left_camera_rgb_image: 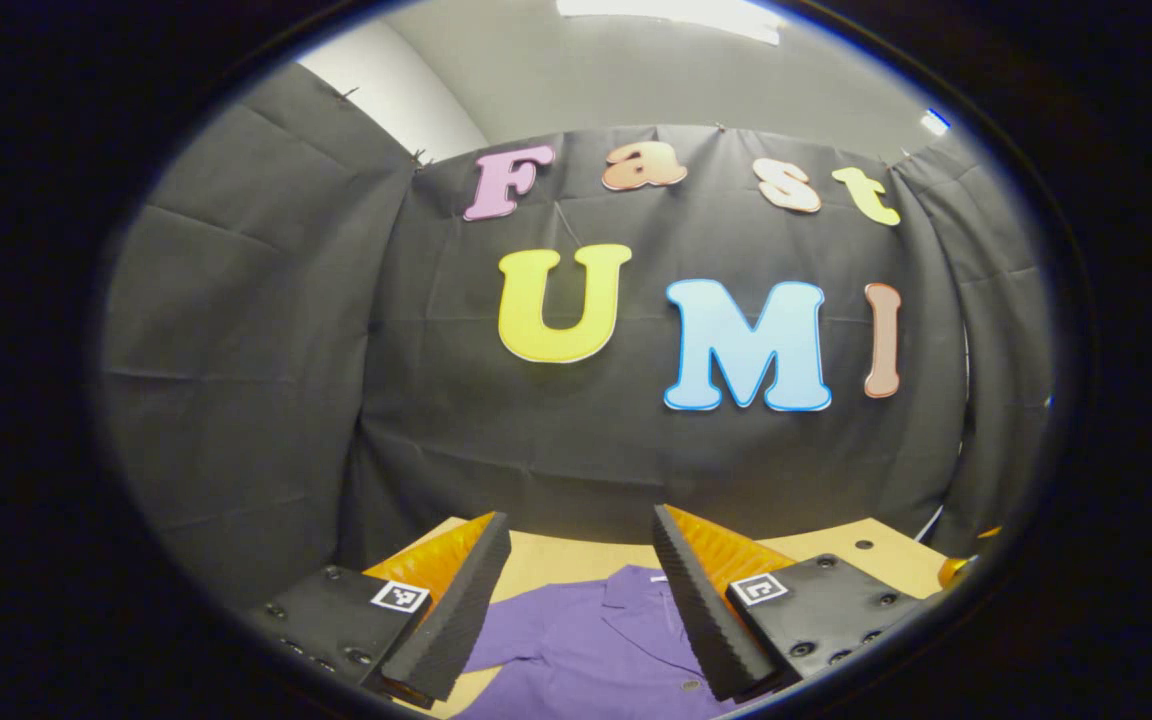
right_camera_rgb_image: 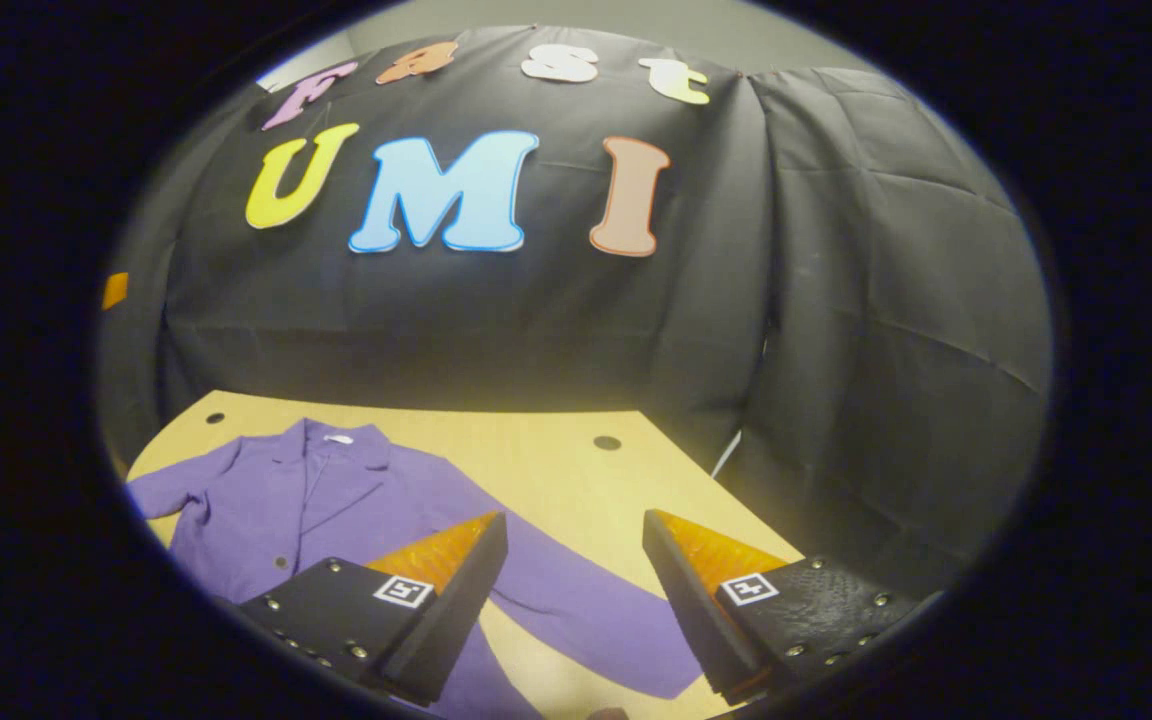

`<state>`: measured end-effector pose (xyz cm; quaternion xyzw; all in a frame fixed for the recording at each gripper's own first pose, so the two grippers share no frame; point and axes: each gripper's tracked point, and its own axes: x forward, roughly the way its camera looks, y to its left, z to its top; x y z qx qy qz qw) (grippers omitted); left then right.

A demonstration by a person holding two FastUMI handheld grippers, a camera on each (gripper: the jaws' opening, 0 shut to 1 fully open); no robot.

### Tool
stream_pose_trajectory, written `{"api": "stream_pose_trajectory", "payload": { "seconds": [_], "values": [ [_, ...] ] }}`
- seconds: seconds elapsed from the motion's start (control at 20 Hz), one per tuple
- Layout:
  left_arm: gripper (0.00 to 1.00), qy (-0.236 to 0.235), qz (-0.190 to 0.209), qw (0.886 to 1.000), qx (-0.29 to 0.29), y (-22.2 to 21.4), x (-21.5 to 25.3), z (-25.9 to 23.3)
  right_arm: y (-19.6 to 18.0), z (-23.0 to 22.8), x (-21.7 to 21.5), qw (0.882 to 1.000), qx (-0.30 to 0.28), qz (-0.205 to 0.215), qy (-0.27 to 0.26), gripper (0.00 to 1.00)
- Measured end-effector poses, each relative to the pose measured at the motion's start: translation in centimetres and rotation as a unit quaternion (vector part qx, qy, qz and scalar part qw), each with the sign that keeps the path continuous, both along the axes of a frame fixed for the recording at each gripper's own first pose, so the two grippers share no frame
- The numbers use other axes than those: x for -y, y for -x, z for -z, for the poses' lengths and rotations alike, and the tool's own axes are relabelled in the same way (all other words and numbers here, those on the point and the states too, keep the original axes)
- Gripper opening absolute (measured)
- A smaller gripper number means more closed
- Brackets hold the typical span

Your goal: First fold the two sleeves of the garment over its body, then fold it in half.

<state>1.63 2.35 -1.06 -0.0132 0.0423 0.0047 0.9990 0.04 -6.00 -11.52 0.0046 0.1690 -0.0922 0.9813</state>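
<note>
Purple shirt (right_camera_rgb_image: 356,510) flat on counter (right_camera_rgb_image: 536,450), sleeves spread. Left gripper (left_camera_rgb_image: 581,600) wide, empty, above collar. Right gripper (right_camera_rgb_image: 571,610) wide, empty, over one sleeve (right_camera_rgb_image: 576,600).

Both views low over the table (right_camera_rgb_image: 536,470), facing the cloth wall (left_camera_rgb_image: 576,440), purple garment (right_camera_rgb_image: 356,510) shared.

Bare wooden table (right_camera_rgb_image: 536,470) lies open ahead of the right gripper (right_camera_rgb_image: 576,590), whose 2 fingers stand apart above a purple garment (right_camera_rgb_image: 356,500) sleeve. Black cloth wall (right_camera_rgb_image: 836,350) closes off the far edge and the side beyond.
</note>
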Motion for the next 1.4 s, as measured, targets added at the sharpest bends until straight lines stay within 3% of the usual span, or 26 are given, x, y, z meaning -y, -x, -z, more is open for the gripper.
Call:
{"api": "stream_pose_trajectory", "payload": {
  "seconds": [0.3, 0.6, 0.8, 1.4],
  "values": [
    [0.93, 0.003, -0.001, 1.0, -0.001, 0.0, -0.2, 0.1, 1.9, 6.7, 4.1, 0.993, -0.085, 0.068, -0.044, 0.89],
    [0.96, 0.001, -0.017, 1.0, -0.004, 0.4, -1.3, 0.3, 4.2, 12.7, 6.3, 0.975, -0.163, 0.118, -0.095, 0.89],
    [0.96, -0.008, -0.02, 1.0, -0.006, 0.7, -1.7, 0.4, 5.3, 15.5, 7.9, 0.963, -0.201, 0.147, -0.103, 0.89],
    [0.96, -0.015, -0.009, 1.0, -0.023, 1.0, -1.8, 1.0, 6.2, 19.8, 8.3, 0.945, -0.24, 0.158, -0.156, 0.93]
  ]
}}
